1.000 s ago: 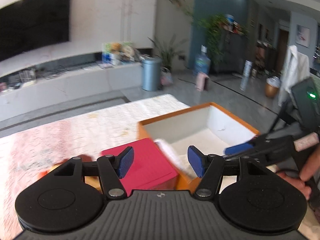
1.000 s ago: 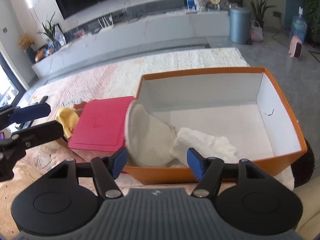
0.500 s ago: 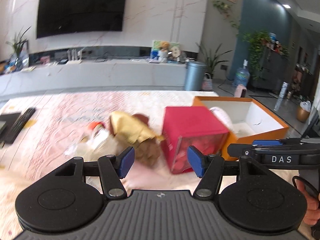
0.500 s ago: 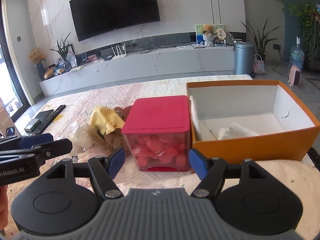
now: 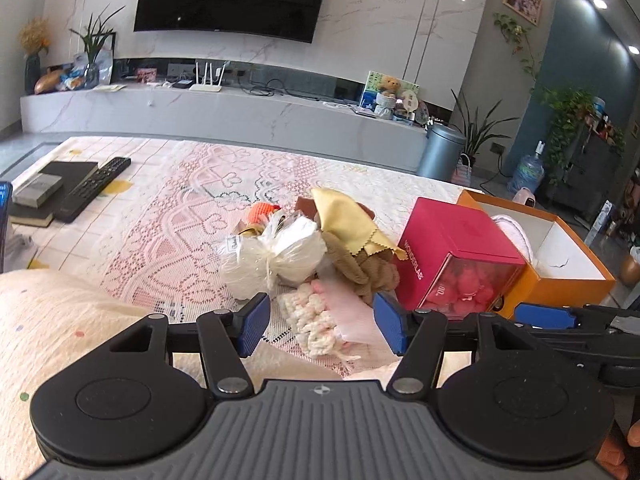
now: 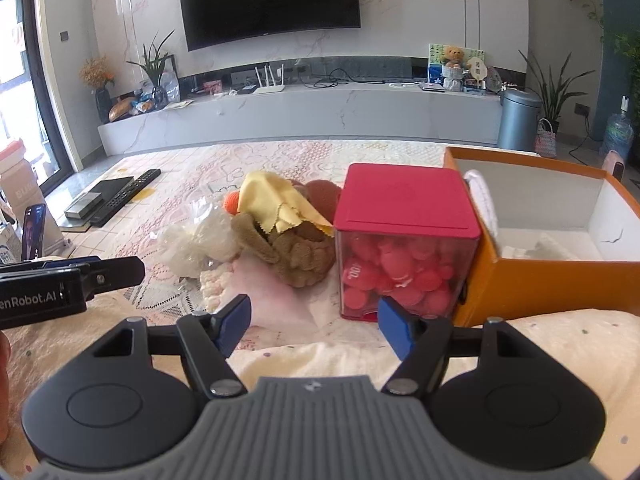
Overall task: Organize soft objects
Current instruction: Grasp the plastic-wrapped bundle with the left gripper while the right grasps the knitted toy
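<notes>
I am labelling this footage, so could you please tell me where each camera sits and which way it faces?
Left wrist: sits on the left gripper, open, facing the pile of soft things and TV wall; the right gripper's tip shows at right.
Right wrist: sits on the right gripper, open, facing the red box and orange box; the left gripper shows at left.
Shared: pile, both boxes, TV.

Wall: my view meets white marble (image 6: 420,12) and a black TV (image 6: 270,0).
Furniture: a long pale console (image 6: 300,114) (cluttered with oddments).
</notes>
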A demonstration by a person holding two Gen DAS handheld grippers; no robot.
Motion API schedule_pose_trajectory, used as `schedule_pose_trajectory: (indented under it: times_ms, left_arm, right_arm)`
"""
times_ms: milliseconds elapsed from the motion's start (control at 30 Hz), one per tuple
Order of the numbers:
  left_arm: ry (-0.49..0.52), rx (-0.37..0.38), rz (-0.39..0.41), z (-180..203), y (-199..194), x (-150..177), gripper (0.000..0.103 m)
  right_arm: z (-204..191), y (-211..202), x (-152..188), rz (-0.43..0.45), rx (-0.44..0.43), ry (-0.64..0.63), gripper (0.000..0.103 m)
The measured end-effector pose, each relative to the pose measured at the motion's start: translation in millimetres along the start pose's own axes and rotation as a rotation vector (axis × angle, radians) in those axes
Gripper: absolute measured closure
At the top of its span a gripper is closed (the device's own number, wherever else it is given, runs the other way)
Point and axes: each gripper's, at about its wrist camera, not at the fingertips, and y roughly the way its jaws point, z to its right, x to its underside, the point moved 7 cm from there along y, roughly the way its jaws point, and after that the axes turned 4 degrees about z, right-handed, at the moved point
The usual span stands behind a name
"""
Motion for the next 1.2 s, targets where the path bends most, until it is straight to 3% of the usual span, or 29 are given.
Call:
schedule_pose_trajectory:
  times_ms: [367,533,767,867,1033,1200]
  left_arm:
    - [0.0,-0.005,-0.028,-13,16,-2,0.032]
    - [0.058,-0.02,-0.048,-15,31,-12,0.032]
    - [0.303,-0.008,-0.184,-15,67,-24,0.032]
    - [0.422,-0.015,-0.208,-14,80,-26,0.032]
    - [0.652,0.067,-0.23,-2,101,-20,0.029]
    - [0.848,0.038,-0.244,3,129,-10,0.028]
  right_arm:
    - [-23,33,-4,-0.035,-0.02,-0.067,0.034]
    - [-29,51,-10,-0.044,-0.029,-0.106,0.041]
    - [-30,78,-14,-0.098,-0.039,-0.088,0.042]
    - [-33,86,-16,-0.105,-0.052,-0.086,0.042]
    - [-38,99,-19,-0.126,-0.065,-0.091,0.043]
    - [-41,108,-20,-0.137,-0.076,-0.092,0.043]
